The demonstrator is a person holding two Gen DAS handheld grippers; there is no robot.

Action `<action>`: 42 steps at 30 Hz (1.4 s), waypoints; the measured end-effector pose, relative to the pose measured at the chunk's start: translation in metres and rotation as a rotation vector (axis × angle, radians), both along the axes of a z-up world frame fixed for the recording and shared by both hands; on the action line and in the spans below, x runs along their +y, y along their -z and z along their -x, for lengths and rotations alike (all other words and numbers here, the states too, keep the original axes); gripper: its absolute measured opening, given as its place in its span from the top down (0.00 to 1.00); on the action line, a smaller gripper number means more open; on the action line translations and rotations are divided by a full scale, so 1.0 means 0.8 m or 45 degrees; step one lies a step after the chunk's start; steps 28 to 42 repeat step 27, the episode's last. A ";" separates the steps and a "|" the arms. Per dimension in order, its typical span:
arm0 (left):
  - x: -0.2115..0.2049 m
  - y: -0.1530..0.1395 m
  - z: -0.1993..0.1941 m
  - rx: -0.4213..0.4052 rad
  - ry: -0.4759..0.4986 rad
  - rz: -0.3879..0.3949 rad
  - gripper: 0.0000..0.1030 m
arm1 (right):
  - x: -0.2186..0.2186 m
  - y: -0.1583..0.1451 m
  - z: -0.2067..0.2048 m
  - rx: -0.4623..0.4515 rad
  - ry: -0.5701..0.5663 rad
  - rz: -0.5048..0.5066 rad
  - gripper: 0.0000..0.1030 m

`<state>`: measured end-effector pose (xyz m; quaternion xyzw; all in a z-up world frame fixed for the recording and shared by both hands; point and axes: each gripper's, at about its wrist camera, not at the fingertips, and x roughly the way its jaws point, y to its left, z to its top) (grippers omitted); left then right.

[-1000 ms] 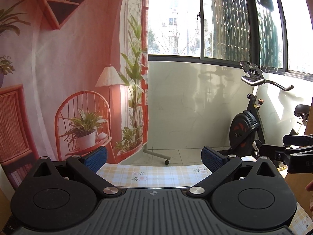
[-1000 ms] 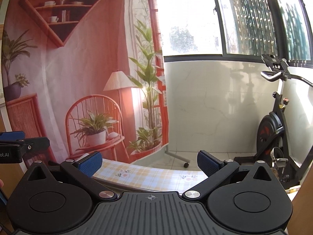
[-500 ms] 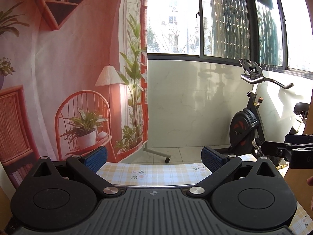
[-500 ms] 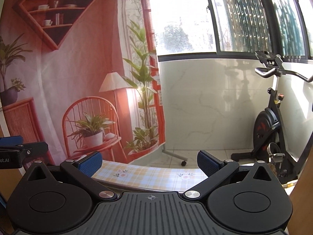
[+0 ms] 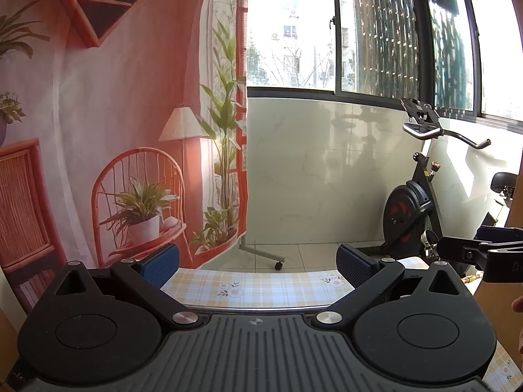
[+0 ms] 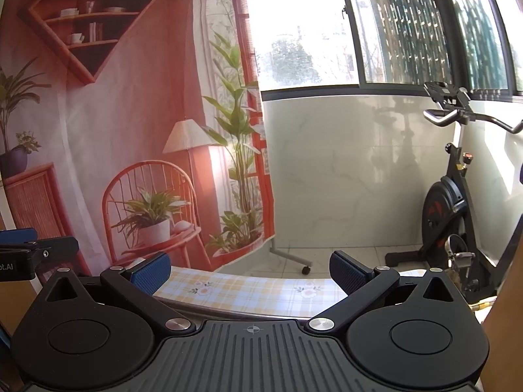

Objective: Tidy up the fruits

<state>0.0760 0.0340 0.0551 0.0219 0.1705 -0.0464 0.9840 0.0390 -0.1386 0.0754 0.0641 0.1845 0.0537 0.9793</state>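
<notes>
Checked floral tablecloth (image 5: 261, 289) low in view, printed room backdrop (image 5: 114, 130) behind on left, exercise bike (image 5: 415, 209) by tiled wall, barred window (image 5: 376, 32) above.

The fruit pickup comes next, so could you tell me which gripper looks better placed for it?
Neither: left gripper and right gripper both gape empty over the checked tablecloth, level, with no fruit visible.

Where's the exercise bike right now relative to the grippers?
The exercise bike stands on the floor at the right of both wrist views, beyond the checked tablecloth, against the white wall under the window.
</notes>
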 end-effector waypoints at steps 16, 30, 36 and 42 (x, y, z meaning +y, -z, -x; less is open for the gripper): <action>0.001 0.001 -0.001 0.012 -0.001 0.002 0.00 | 0.000 0.000 0.000 0.003 0.006 -0.004 0.00; 0.000 0.003 0.000 0.007 -0.004 -0.002 0.00 | 0.001 0.001 -0.001 0.006 0.007 -0.004 0.00; 0.000 0.003 0.000 0.007 -0.004 -0.002 0.00 | 0.001 0.001 -0.001 0.006 0.007 -0.004 0.00; 0.000 0.003 0.000 0.007 -0.004 -0.002 0.00 | 0.001 0.001 -0.001 0.006 0.007 -0.004 0.00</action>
